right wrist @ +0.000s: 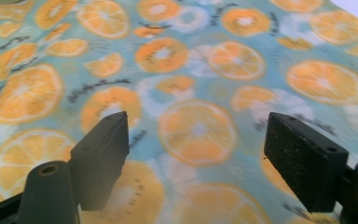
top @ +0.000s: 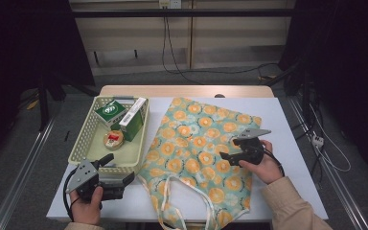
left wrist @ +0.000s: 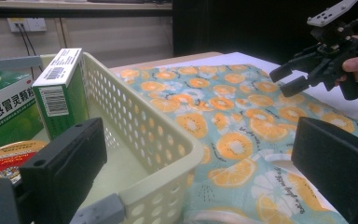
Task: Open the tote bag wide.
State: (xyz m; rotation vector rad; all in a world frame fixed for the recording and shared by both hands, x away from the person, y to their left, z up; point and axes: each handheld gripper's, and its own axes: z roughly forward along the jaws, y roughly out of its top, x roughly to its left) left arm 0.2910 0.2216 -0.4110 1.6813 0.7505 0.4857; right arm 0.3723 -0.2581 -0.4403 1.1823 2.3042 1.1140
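Nearest the camera, at the table's near left corner, the left gripper (top: 122, 169) rests in a hand with its jaws spread wide and nothing between them; one jaw reaches over the near rim of the cream perforated basket (top: 83, 143). Inside the basket lie a round red-and-gold tin (top: 113, 139), a green-and-white medicine box (top: 110, 112) and a taller green carton (top: 133, 119) toward the far end. Right of the basket, an orange-slice print tote bag (top: 199, 143) lies flat on the white tabletop (top: 287, 143), its handles toward the near edge. Over the bag's right part, the right gripper (top: 231, 149) hovers, jaws wide apart and empty.
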